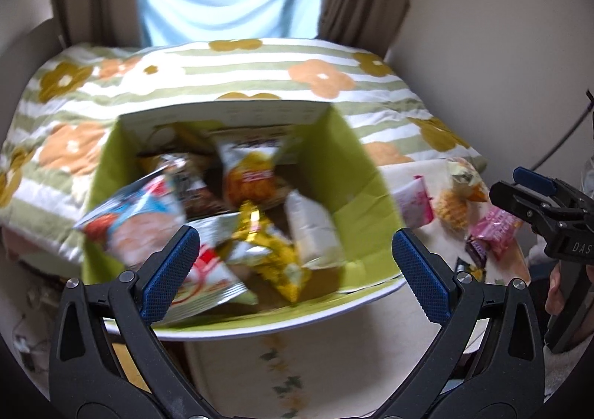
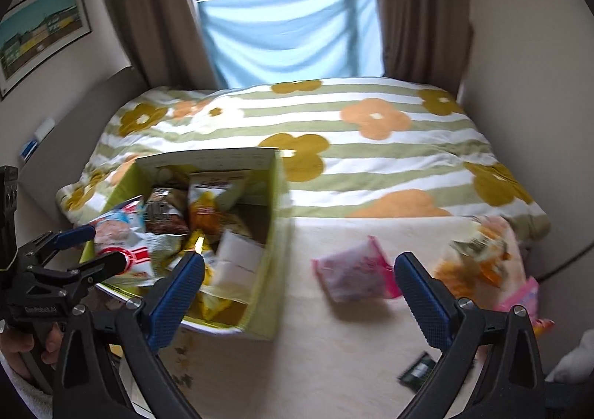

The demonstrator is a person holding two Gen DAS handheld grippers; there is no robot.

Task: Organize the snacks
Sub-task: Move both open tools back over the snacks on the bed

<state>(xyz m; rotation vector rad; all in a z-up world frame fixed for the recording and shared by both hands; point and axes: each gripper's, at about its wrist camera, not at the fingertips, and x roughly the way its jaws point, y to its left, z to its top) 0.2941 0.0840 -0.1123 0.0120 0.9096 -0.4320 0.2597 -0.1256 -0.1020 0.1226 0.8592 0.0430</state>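
Bed (image 2: 371, 166): fills mid-frame, striped flowered cover.
Box (image 1: 364, 174): centre of left view, green walls, heaped with snack packets, nearly full.
Loose snacks: pink packet (image 2: 352, 274), orange packet (image 2: 471, 263), lower right of right view, outside box.
Right gripper (image 2: 300, 285): wide, empty, nearest pink packet.
Left gripper (image 1: 293, 263): wide, empty, over box.
Advice: pinch pink packet mid-body, drop into box's free right corner.
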